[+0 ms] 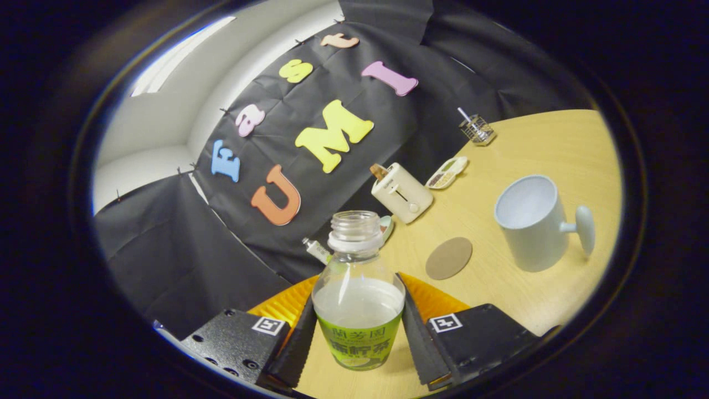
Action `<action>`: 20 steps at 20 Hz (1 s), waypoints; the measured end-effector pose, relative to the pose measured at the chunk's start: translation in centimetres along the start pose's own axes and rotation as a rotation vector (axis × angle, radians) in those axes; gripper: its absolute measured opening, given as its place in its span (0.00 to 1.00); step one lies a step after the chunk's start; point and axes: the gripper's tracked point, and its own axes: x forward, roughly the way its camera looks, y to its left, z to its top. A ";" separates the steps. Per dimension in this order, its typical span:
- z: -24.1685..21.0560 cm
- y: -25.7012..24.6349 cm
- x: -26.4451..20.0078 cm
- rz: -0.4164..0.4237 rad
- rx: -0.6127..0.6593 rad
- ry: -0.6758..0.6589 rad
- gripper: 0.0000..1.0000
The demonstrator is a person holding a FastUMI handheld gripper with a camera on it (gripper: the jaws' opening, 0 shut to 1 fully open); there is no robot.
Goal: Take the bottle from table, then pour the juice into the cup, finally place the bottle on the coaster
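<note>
The gripper (359,332) has its two fingers pressed against the sides of the bottle (358,299), one on each flank of the labelled lower body, so the bottle sits pinched squarely between them with its neck rising away from the fingertips. The bottle has no cap on, and pale juice fills it to about the shoulder. The whole scene is tilted in the gripper view, which suggests the bottle is being carried at a slant, though I cannot tell for certain whether its base is touching the desk (554,144) or is lifted clear. The cup (532,221) stands upright on the desk, beyond the fingers and off to the right of the bottle, its open mouth facing up and its handle turned away to the far right. The coaster (448,257) lies flat on the desk between the bottle and the cup, nearer the bottle. The pour therefore calls for a carry to the right, past the coaster, until the bottle's open mouth is above the cup's rim, then a tilt of its long axis toward the cup.
</note>
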 end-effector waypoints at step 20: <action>6.8 -0.6 0.3 0.168 0.487 -0.127 0.79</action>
